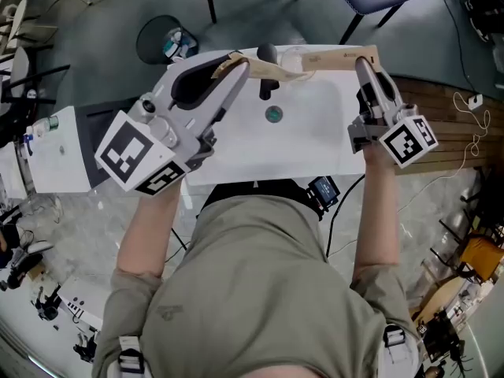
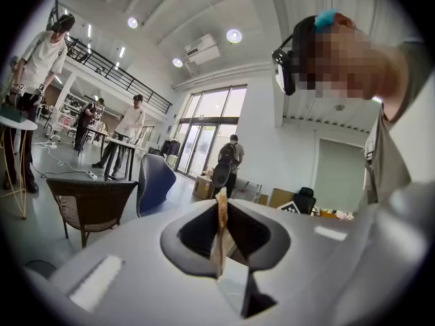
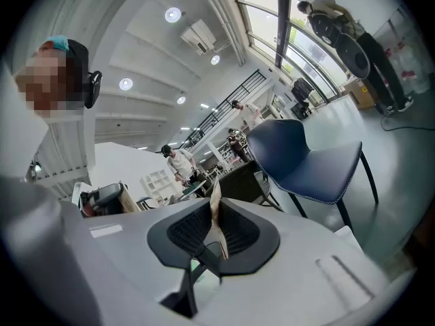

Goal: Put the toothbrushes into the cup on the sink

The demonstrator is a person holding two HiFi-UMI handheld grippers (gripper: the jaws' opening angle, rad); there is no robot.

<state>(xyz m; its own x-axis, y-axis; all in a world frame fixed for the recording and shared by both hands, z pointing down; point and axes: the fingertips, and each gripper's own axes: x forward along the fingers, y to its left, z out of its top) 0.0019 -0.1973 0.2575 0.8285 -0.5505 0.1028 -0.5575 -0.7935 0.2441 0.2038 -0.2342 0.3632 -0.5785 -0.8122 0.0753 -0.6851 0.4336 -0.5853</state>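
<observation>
While hovering over the sink, clamps one thin tan toothbrush in the left gripper and a second toothbrush in the right gripper. Shows each edge-on, pinched between shut jaws. Puts what looks like a clear cup just ahead of the left gripper's tip, between both tools, beside the black faucet. Reads as pickup done, drop-in not yet done for either. Can't tell cup contents. Leaves lowering and letting go of both.

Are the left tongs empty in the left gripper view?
No, the left tongs are shut on a thin tan toothbrush.
</observation>
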